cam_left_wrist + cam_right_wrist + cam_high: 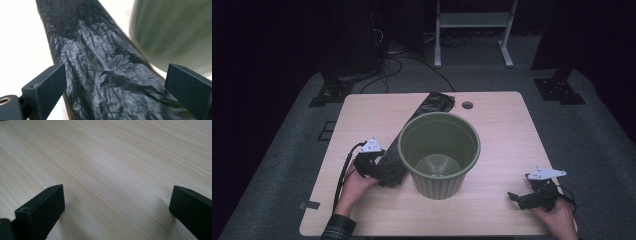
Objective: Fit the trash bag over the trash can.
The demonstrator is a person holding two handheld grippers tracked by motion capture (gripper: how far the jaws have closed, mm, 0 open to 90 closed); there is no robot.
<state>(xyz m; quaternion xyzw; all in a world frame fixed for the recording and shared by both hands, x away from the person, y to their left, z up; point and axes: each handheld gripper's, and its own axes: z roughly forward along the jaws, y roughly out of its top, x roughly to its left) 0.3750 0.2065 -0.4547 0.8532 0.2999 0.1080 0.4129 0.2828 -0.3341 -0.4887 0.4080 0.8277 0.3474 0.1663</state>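
Beside the green bin (439, 154), the left gripper (384, 175) has wide-open jaws around the black bag (100, 70); it looks soft, light, slippery, so pinch its near end. The right gripper (524, 199) is open and empty.

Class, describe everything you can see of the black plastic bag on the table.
The black plastic bag is a long folded strip of glossy, crinkled film lying flat and diagonal on the wooden table. It passes behind the green bin. Its near end lies between the open jaws of the left gripper, not yet pinched.
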